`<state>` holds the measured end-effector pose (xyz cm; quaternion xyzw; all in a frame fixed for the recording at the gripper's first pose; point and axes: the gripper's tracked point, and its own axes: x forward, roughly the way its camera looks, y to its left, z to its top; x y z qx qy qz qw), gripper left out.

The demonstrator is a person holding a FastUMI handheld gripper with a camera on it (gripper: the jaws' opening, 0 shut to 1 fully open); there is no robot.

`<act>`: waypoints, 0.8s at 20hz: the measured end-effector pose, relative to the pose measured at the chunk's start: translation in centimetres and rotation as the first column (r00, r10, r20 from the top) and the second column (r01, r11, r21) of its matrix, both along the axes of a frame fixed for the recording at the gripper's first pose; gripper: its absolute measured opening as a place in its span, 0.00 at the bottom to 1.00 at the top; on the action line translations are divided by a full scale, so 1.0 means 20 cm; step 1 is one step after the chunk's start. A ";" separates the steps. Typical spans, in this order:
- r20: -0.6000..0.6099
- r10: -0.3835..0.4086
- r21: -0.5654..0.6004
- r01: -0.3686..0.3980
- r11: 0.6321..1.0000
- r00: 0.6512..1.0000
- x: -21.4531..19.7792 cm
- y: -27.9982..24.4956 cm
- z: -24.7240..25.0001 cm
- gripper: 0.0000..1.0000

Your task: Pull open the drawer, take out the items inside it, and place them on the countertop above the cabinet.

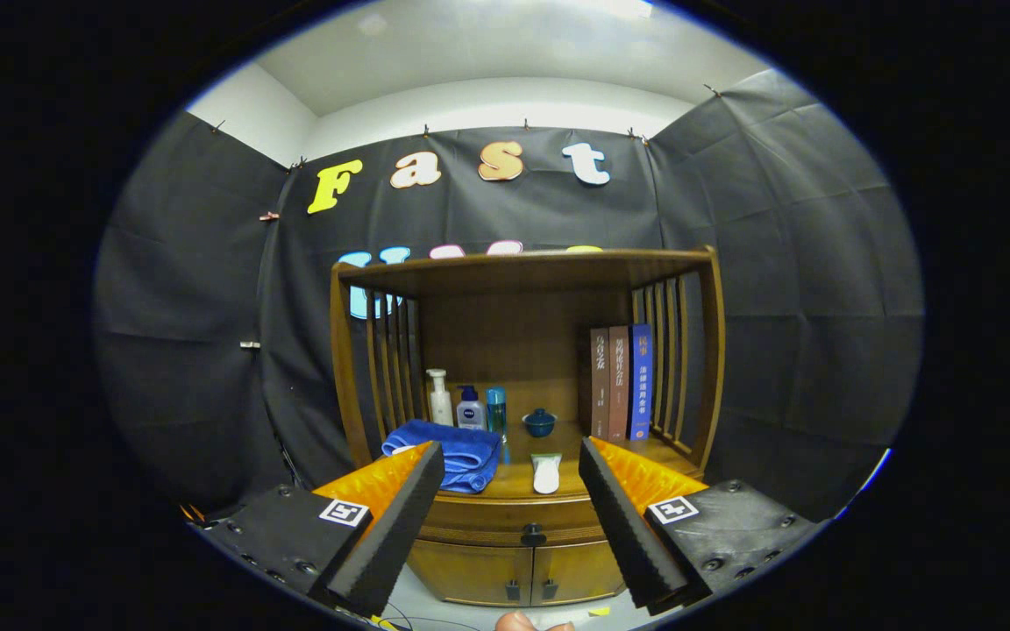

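Gripper view: the hand-held gripper (505,517) is held level and faces a brown wooden cabinet head-on, its two black ridged-foam fingers (395,530) spread wide apart with nothing between them. Orange bodies and black housings with square markers sit behind the pads. A fingertip (518,622) of the person shows at the very bottom, below the fingers.

Just ahead, framed between the fingers, is the closed brown wooden drawer (505,517) with a round dark knob (533,534); under it are two small cabinet doors (514,574).

Above the drawer lies the wooden tabletop (518,484). On it, beyond the left finger, rests a folded blue towel (452,451), and near the front edge a small white tube (546,473) lies flat.

Farther back stand a white pump bottle (440,399), a dark blue-labelled pump bottle (470,409) and a slim teal bottle (496,412), side by side. A small blue lidded cup (539,422) sits near the middle. Three upright books (619,381), two brown and one blue, lean by the slatted right side (676,350).
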<state>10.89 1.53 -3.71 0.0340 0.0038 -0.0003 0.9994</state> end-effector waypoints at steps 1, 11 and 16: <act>0.001 -0.004 -0.017 0.004 1.000 1.000 -0.04 0.00 0.03 1.00; 0.015 0.023 -0.013 -0.023 1.000 1.000 -0.39 0.08 0.18 0.99; -0.005 -0.001 -0.018 0.001 1.000 1.000 -0.41 0.04 0.15 0.99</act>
